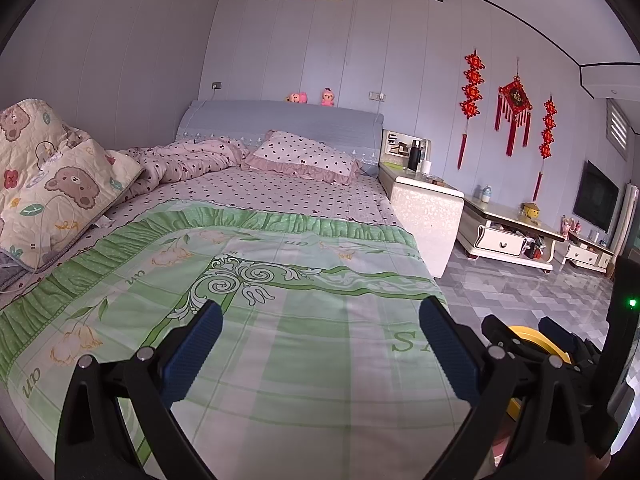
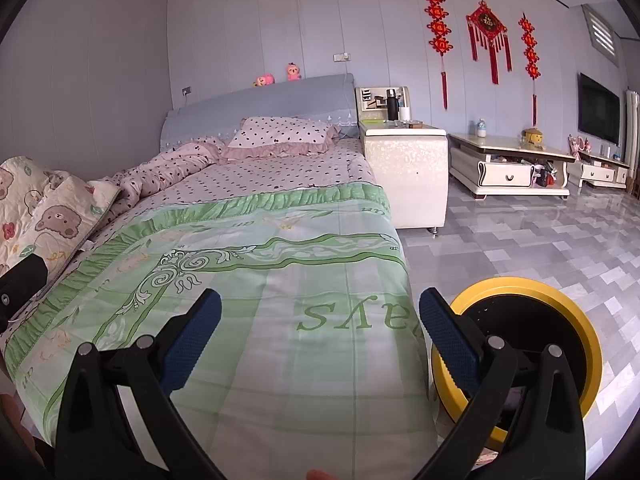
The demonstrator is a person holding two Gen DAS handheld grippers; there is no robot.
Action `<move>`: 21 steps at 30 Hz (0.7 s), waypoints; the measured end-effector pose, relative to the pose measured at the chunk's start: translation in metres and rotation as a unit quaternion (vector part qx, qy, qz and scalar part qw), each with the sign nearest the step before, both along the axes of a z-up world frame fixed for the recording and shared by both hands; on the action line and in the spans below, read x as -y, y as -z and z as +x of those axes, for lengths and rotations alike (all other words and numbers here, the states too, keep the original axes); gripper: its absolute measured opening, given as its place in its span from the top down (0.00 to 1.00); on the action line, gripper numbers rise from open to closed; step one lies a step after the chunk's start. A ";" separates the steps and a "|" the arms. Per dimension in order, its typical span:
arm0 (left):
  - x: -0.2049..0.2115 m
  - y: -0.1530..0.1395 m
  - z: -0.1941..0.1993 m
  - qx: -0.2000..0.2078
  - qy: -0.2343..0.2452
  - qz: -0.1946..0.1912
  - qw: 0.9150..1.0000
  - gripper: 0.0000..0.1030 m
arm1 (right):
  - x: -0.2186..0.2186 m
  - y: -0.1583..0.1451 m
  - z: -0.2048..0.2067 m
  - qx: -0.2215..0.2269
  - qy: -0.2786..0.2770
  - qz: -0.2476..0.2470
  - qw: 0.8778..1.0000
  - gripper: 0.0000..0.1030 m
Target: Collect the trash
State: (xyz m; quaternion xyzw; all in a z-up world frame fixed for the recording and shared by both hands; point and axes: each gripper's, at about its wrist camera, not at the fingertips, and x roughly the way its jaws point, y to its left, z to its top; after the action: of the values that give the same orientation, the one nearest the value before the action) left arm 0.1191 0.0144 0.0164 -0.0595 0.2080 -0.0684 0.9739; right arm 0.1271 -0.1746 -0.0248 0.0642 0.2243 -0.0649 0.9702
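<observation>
Left gripper [image 1: 320, 344]: hovering above the foot of the bed, jaws standing wide apart, nothing between the blue pads [image 1: 196, 350].
Right gripper [image 2: 320, 336]: hanging over the bed's right edge, jaws likewise spread, gripping nothing.
Trash bin [image 2: 520, 354]: a yellow-rimmed round bin with a black inside, sitting on the floor just beside the bed's foot corner.
Right view only: showing the bin's full opening and the word printed on the green sheet [image 2: 248, 300].
Left view only: showing the bin as a yellow sliver behind the right gripper's black frame; a small pale scrap [image 1: 105, 222] is lying by the bear-print quilt [image 1: 52, 192], possibly crumpled paper, too small to confirm.
Surface: dotted pink bedding [image 1: 280, 188] is lying beyond the sheet.
Room: grey tiled floor [image 2: 540, 240]; white cabinet [image 2: 408, 168] standing against the bed; red knot hangings [image 2: 486, 36] on the wall.
</observation>
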 end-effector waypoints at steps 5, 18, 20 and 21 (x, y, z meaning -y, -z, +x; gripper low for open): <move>0.001 0.001 0.000 -0.001 0.001 0.000 1.000 0.08 | 0.001 0.001 0.001 -0.001 0.000 0.001 1.000 0.08; 0.003 0.002 0.000 -0.002 0.002 0.000 1.000 0.08 | 0.004 0.004 0.001 -0.005 0.001 0.003 1.000 0.08; 0.002 0.002 0.000 -0.002 0.002 0.000 1.000 0.08 | 0.004 0.004 0.001 -0.005 0.001 0.002 1.000 0.08; 0.002 0.003 0.000 -0.003 0.002 0.000 1.000 0.08 | 0.004 0.004 0.002 -0.006 0.001 0.002 1.000 0.08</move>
State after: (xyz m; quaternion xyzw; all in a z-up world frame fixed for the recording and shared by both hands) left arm 0.1196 0.0121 0.0137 -0.0595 0.2106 -0.0707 0.9732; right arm 0.1289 -0.1783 -0.0291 0.0661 0.2301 -0.0656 0.9687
